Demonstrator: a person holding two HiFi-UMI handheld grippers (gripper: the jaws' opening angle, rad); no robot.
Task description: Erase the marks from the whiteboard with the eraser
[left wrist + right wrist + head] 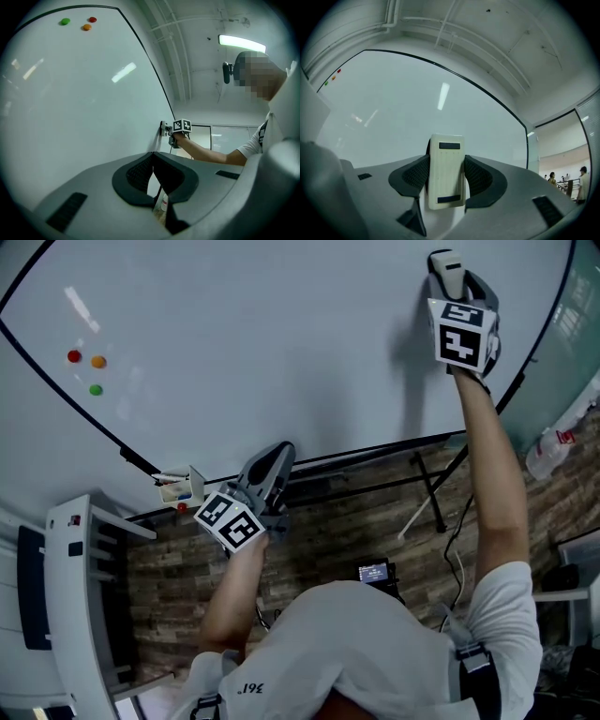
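Cream flat plastic eraser [446, 161] pinched in right gripper [446, 180], against big white whiteboard [281, 334]; best held flat, pushed firmly. Left gripper [153, 176] pressed together, empty.

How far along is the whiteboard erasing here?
Done, apparently: no marks show on the whiteboard in any view, only three coloured magnets. In hand: the right gripper is shut on the eraser, held against the board. The left gripper is shut, empty. Left: at most a final pass.
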